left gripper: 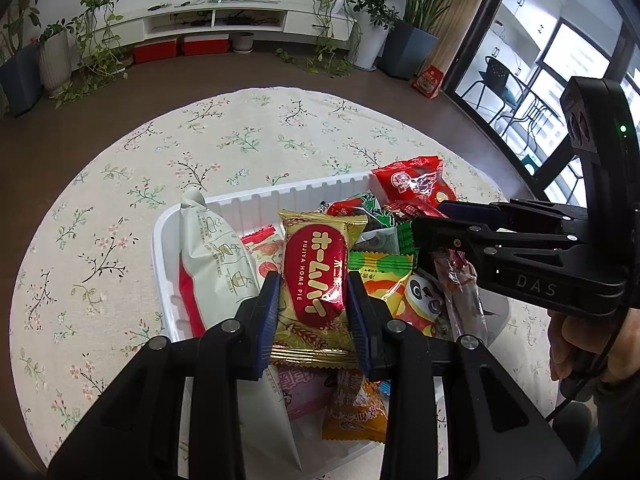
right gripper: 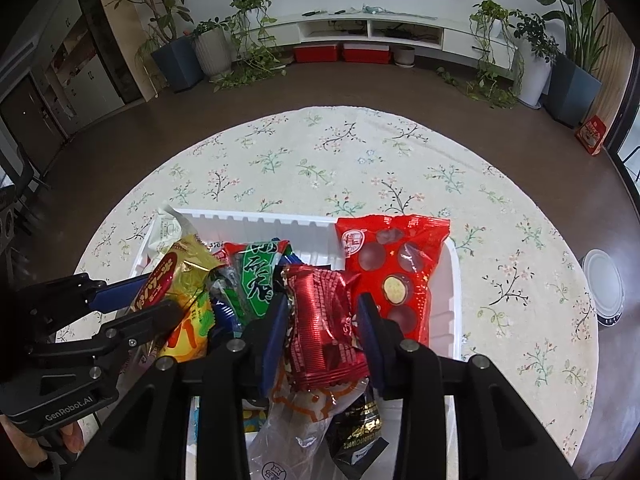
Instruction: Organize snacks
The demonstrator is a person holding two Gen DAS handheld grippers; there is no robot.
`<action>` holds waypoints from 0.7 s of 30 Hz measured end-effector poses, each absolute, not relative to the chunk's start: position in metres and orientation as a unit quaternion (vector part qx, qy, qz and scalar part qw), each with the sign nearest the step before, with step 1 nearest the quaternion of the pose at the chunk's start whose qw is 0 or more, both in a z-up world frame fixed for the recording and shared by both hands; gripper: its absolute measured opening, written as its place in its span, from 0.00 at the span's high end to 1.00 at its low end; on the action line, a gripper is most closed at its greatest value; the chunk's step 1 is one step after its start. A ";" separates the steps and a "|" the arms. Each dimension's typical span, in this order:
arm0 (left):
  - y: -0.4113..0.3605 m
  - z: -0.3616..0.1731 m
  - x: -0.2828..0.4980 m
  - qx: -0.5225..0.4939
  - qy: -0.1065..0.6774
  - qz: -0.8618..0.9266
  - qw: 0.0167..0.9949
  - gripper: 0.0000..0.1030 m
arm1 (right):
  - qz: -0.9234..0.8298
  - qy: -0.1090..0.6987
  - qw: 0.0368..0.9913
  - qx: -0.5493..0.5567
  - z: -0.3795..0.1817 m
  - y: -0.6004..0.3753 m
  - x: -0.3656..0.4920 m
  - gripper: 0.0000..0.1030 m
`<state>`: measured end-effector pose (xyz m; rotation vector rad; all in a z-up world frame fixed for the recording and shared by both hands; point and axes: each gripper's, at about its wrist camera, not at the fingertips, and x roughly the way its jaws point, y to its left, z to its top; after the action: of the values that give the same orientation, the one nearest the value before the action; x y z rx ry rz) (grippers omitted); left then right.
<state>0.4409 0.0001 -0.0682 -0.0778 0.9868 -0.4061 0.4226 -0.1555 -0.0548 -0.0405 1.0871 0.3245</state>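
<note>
A white tray (left gripper: 280, 194) full of snack packets sits on the floral tablecloth; it also shows in the right wrist view (right gripper: 454, 280). My left gripper (left gripper: 314, 308) is shut on a gold and red Home Pie packet (left gripper: 316, 276) and holds it over the tray. My right gripper (right gripper: 324, 320) is shut on a dark red foil packet (right gripper: 324, 332), also over the tray. The right gripper (left gripper: 424, 236) shows in the left view at the right. The left gripper (right gripper: 148, 300) shows in the right view at the left, with the Home Pie packet (right gripper: 176, 276).
In the tray lie a white pouch (left gripper: 212, 264), a red chocolate-ball bag (right gripper: 396, 276), a green packet (right gripper: 256, 276) and a panda packet (left gripper: 420, 304). A round tin lid (right gripper: 604, 284) lies near the table's right edge. Plants and a TV unit stand beyond the table.
</note>
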 end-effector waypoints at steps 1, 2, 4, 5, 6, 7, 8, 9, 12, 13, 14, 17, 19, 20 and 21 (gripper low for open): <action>-0.001 -0.068 0.440 -0.036 0.470 -0.194 0.860 0.70 | 0.154 0.514 0.843 -0.019 -0.054 -0.156 0.422 0.62; -0.002 -0.068 0.440 -0.035 0.470 -0.193 0.861 0.70 | 0.154 0.514 0.844 -0.020 -0.054 -0.157 0.421 0.61; -0.002 -0.067 0.439 -0.035 0.468 -0.192 0.862 0.70 | 0.152 0.512 0.845 -0.020 -0.052 -0.157 0.420 0.56; -0.002 -0.067 0.439 -0.035 0.467 -0.191 0.863 0.70 | 0.151 0.511 0.846 -0.019 -0.052 -0.157 0.419 0.54; -0.002 -0.066 0.438 -0.036 0.466 -0.190 0.863 0.69 | 0.151 0.510 0.846 -0.018 -0.051 -0.157 0.419 0.53; -0.002 -0.066 0.438 -0.035 0.465 -0.189 0.864 0.68 | 0.151 0.510 0.847 -0.017 -0.051 -0.158 0.418 0.52; -0.002 -0.066 0.438 -0.035 0.465 -0.187 0.865 0.58 | 0.151 0.510 0.847 -0.016 -0.051 -0.158 0.417 0.51; -0.001 -0.066 0.438 -0.035 0.464 -0.186 0.865 0.52 | 0.150 0.509 0.847 -0.016 -0.050 -0.158 0.416 0.50; -0.001 -0.067 0.437 -0.036 0.464 -0.186 0.866 0.52 | 0.150 0.508 0.848 -0.015 -0.050 -0.159 0.414 0.49; -0.002 -0.067 0.437 -0.035 0.463 -0.186 0.866 0.51 | 0.150 0.508 0.848 -0.015 -0.050 -0.159 0.414 0.49; -0.001 -0.067 0.436 -0.035 0.462 -0.185 0.866 0.51 | 0.150 0.508 0.848 -0.015 -0.050 -0.159 0.414 0.49; -0.001 -0.065 0.434 -0.037 0.460 -0.184 0.868 0.51 | 0.151 0.507 0.848 -0.012 -0.049 -0.160 0.412 0.49; -0.001 -0.061 0.431 -0.038 0.455 -0.182 0.871 0.47 | 0.151 0.506 0.849 -0.010 -0.048 -0.161 0.410 0.49; -0.001 -0.058 0.428 -0.037 0.451 -0.182 0.873 0.43 | 0.151 0.505 0.850 -0.009 -0.046 -0.162 0.409 0.47; 0.000 -0.054 0.425 -0.038 0.448 -0.181 0.875 0.42 | 0.150 0.504 0.851 -0.006 -0.044 -0.163 0.408 0.46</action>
<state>0.4254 0.0001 -0.0545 -0.0787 0.9360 -0.3770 0.4079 -0.1630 -0.0441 -0.0134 1.0606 0.3164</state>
